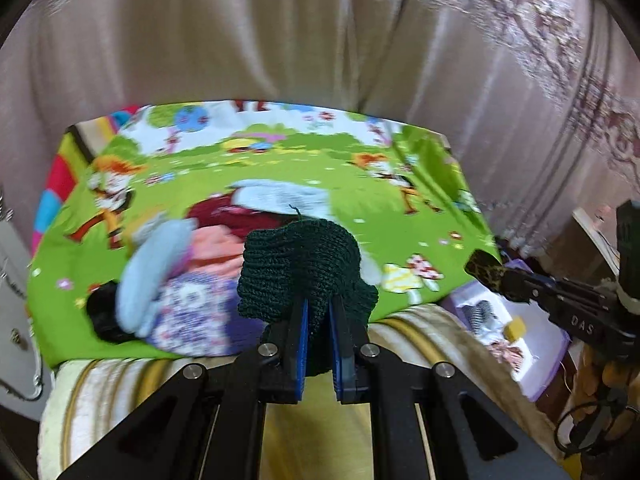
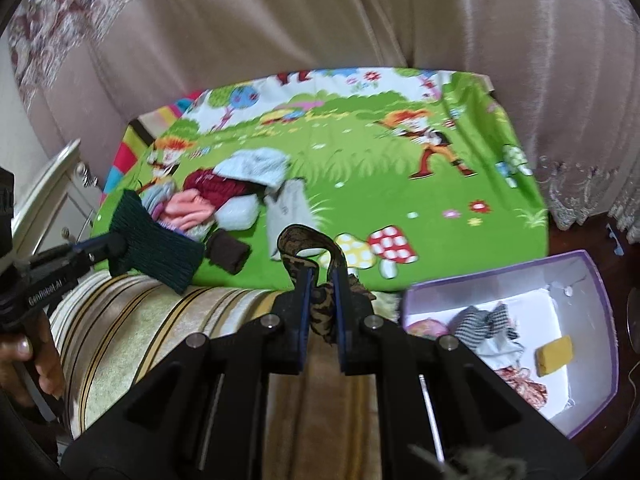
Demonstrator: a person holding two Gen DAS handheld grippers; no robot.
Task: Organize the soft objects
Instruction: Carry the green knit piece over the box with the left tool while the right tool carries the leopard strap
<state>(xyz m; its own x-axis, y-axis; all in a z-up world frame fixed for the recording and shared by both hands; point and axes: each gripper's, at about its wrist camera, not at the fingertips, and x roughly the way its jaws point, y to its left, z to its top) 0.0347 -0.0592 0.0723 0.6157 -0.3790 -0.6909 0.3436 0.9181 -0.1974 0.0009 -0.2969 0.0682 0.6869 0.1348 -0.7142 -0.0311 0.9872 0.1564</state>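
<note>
Both hand-held grippers are loaded, so the step in hand looks like carrying picked items from the pile (image 2: 224, 200) to the box (image 2: 592, 304); this is a judgement from how things lie.

The left hand-held gripper (image 1: 318, 312) is clamped on a dark green knit (image 1: 304, 264), which bunches over its fingertips, lifted above the near edge of the mat (image 1: 400, 216), just in front of the pile.

The right hand-held gripper (image 2: 320, 280) pinches a brown patterned band (image 2: 306, 240), which loops up past the tips, over the mat's near edge and left of the box.

The box sits off the mat's near right corner, already holding a striped cloth (image 2: 484, 320), a yellow block (image 2: 554, 354) and other fabric.

Next, the right one would likely swing right over the box and release; the left has farther to travel across the mat.
</note>
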